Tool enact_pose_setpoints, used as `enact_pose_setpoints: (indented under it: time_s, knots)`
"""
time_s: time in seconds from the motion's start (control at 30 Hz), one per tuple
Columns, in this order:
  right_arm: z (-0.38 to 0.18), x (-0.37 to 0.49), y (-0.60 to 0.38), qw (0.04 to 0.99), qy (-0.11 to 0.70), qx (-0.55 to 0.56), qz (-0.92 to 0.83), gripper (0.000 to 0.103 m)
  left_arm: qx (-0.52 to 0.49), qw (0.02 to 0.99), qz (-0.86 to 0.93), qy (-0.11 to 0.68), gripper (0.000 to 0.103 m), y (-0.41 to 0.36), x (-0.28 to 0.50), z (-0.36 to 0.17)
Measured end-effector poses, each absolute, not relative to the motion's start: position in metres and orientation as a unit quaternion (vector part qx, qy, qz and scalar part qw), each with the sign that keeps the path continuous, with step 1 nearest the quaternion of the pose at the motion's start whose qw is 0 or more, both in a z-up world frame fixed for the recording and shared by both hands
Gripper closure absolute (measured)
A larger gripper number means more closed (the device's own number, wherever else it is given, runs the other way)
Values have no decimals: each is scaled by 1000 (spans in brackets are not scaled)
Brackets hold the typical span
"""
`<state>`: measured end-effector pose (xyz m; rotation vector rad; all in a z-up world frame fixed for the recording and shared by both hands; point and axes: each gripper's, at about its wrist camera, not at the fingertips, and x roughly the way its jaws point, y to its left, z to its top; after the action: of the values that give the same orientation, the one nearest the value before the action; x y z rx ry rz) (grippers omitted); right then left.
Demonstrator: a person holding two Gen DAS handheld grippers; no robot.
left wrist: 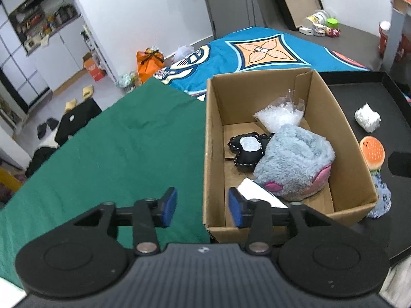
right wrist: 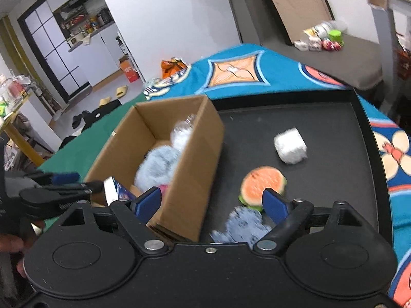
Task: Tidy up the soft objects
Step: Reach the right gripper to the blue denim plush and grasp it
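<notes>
An open cardboard box (left wrist: 341, 118) (right wrist: 197, 154) holds a grey-blue plush (left wrist: 295, 159) (right wrist: 156, 164), a black felt piece (left wrist: 248, 151), a clear plastic bag (left wrist: 280, 114) and a white packet (left wrist: 259, 190). On the black tray (right wrist: 334, 179) lie a burger plush (right wrist: 262, 187) (left wrist: 372, 152), a blue fuzzy toy (right wrist: 244, 225) (left wrist: 382, 200) and a white soft roll (right wrist: 290, 146) (left wrist: 367, 119). My left gripper (left wrist: 203, 206) is open and empty over the box's near left wall. My right gripper (right wrist: 212, 201) is open and empty, above the box's right wall and the blue toy.
A green cloth (left wrist: 115, 148) covers the table left of the box. A blue patterned blanket (left wrist: 257, 48) lies behind. The left gripper and a hand show at the left edge of the right wrist view (right wrist: 51, 192). Clutter sits on the floor.
</notes>
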<state>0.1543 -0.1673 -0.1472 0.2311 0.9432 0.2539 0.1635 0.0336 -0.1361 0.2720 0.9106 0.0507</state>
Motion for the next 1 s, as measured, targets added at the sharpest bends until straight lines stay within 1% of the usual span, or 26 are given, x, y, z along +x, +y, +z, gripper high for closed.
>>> enact_pose_setpoints:
  time_s: [0.07, 0.17, 0.43, 0.6, 0.83, 0.87, 0.93, 0.97, 1.0]
  knots:
    - [-155, 150, -172, 873, 460, 111, 118, 18, 142, 890, 24, 432, 39, 30, 162, -135]
    - [-168, 143, -178, 867, 472, 114, 113, 18, 158, 891, 25, 426, 31, 24, 160, -135]
    - [-196, 134, -184, 861, 482, 116, 112, 27, 178, 885, 26, 430, 26, 18, 162, -137]
    - [-210, 138, -189, 858, 485, 128, 108, 39, 199, 877, 25, 436, 25, 10, 164, -142]
    - [-217, 140, -188, 865, 474, 123, 108, 42, 213, 873, 30, 438, 25, 6, 166, -145]
    - [-217, 141, -188, 866, 472, 121, 108, 44, 211, 873, 31, 439, 24, 6, 167, -145]
    - [-217, 141, -186, 868, 470, 116, 111, 55, 209, 872, 32, 441, 23, 7, 168, -145]
    - [-217, 141, -186, 868, 471, 112, 112, 68, 209, 872, 33, 441, 23, 7, 169, -145]
    - [-217, 141, -186, 868, 471, 111, 113, 69, 209, 872, 34, 441, 23, 7, 168, -145]
